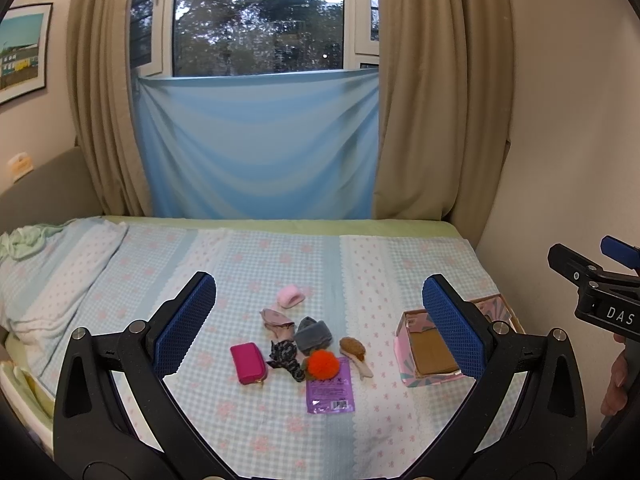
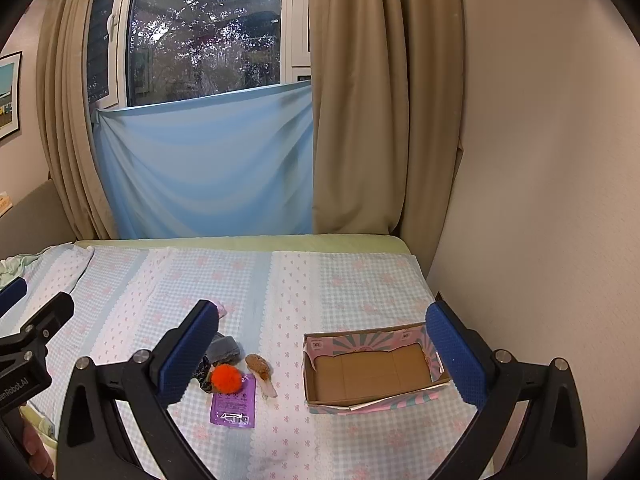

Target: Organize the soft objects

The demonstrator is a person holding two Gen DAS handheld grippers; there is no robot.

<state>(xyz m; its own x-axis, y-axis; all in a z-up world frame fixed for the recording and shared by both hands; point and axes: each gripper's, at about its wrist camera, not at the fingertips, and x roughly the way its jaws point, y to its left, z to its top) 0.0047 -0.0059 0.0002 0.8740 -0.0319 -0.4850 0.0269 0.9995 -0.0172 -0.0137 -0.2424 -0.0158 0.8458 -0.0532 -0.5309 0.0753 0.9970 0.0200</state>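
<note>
Soft objects lie clustered on the bed (image 1: 360,264), on its checked blue-and-pink cover, left of an open cardboard box (image 2: 372,372) whose brown floor we see bare. In the cluster we make out a magenta pouch (image 1: 248,362) at the left, a pale pink fuzzy piece (image 1: 291,295) at the far side, a grey fuzzy piece (image 1: 314,334) in the middle, a dark patterned scrunchie (image 1: 285,358), an orange pom-pom (image 1: 323,364) resting on the far edge of a purple sachet (image 1: 330,394), and a brown fuzzy clip (image 1: 354,348) nearest the box. We hold the left hand-held gripper (image 1: 318,328) above the near side of the cluster, fingers spread wide and pinching nothing. The right hand-held gripper (image 2: 320,356) hangs between cluster and box, also spread and empty.
</note>
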